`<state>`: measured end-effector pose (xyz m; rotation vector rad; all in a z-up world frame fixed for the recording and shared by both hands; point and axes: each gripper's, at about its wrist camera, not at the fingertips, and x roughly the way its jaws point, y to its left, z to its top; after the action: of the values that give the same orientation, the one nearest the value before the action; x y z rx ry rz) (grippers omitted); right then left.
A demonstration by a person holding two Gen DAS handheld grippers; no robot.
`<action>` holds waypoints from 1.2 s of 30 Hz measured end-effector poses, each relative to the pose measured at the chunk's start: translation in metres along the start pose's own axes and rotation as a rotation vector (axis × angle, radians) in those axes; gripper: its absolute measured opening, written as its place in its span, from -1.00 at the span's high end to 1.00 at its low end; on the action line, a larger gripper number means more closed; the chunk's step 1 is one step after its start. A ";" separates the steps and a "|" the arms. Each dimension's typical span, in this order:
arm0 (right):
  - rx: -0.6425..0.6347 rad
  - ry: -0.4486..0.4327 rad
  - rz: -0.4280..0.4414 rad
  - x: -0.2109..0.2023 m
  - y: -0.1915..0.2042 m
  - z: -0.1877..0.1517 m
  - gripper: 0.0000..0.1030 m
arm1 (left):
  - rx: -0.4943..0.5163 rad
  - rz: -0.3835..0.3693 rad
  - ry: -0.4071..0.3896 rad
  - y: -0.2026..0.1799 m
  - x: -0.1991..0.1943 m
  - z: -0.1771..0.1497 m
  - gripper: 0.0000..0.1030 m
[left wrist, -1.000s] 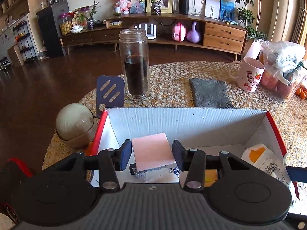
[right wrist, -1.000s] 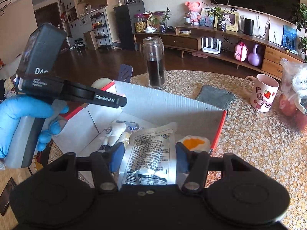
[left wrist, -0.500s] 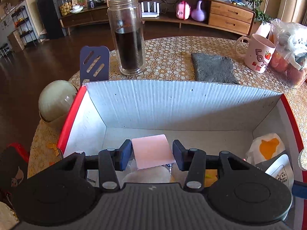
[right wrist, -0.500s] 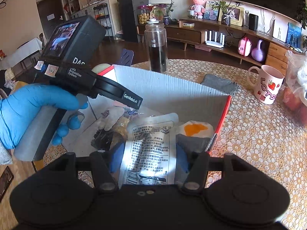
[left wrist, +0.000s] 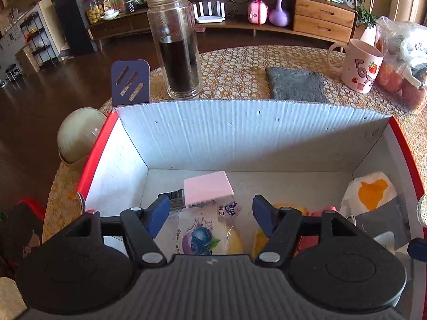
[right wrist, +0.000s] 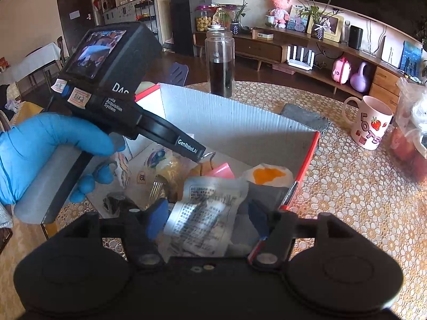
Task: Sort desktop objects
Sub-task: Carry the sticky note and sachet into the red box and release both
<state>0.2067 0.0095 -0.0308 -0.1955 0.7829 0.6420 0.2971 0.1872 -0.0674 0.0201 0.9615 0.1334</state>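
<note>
2 tools work over the box (left wrist: 240, 130), which sits on the tabletop (left wrist: 240, 74). Left tool (left wrist: 210, 213) hangs above the box's near left part with its jaws opening; the pink block (left wrist: 208, 189) lies just beyond the blue pads (left wrist: 157, 214), clear of both, on the box floor over a blueberry packet (left wrist: 200, 237). A black clip (left wrist: 170, 196) pokes out at the block's left edge. Right tool (right wrist: 206, 220) is near the box's near right corner, jaws also opening, with a printed sachet (right wrist: 210, 208) between them; whether the pads (right wrist: 157, 218) touch it cannot be told. From the right wrist view, a blue-gloved hand (right wrist: 48, 146) grips the left tool's handle over the box's left side, and a fork (right wrist: 157, 189) and a packet with an orange patch (right wrist: 269, 174) lie among the contents, that packet at the far right wall. Beyond the box stand a jar (left wrist: 174, 48) of dark liquid, a grey cloth (left wrist: 296, 84) and a pink mug (left wrist: 360, 65) to the far right, all apart from it
</note>
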 end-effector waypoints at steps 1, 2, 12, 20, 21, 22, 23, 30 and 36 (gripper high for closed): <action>-0.004 -0.002 -0.002 -0.001 0.000 0.000 -0.37 | -0.014 -0.006 -0.007 0.001 -0.003 0.001 -0.40; -0.003 -0.007 -0.004 -0.003 -0.001 0.001 -0.39 | -0.025 -0.013 -0.013 0.001 -0.006 0.001 -0.40; 0.033 -0.053 -0.001 -0.023 -0.011 0.006 -0.60 | -0.062 -0.052 -0.087 -0.002 -0.040 -0.010 -0.40; 0.054 -0.074 -0.018 -0.033 -0.019 0.004 -0.63 | -0.075 -0.066 -0.164 0.002 -0.075 -0.031 -0.40; 0.058 -0.075 -0.020 -0.035 -0.020 0.003 -0.65 | -0.073 -0.064 -0.173 0.002 -0.079 -0.035 -0.40; 0.060 -0.077 -0.020 -0.036 -0.021 0.002 -0.65 | -0.070 -0.065 -0.179 0.002 -0.082 -0.038 -0.40; 0.063 -0.078 -0.021 -0.038 -0.021 0.001 -0.65 | -0.069 -0.068 -0.184 0.002 -0.086 -0.040 -0.40; 0.072 -0.108 -0.020 -0.052 -0.025 -0.005 -0.82 | -0.059 -0.105 -0.227 -0.001 -0.108 -0.059 -0.40; 0.063 -0.148 -0.006 -0.064 -0.022 -0.010 -0.96 | -0.055 -0.109 -0.253 -0.004 -0.123 -0.073 -0.62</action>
<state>0.1801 -0.0416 0.0057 -0.0908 0.6586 0.6182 0.1684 0.1650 -0.0093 -0.0650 0.7045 0.0555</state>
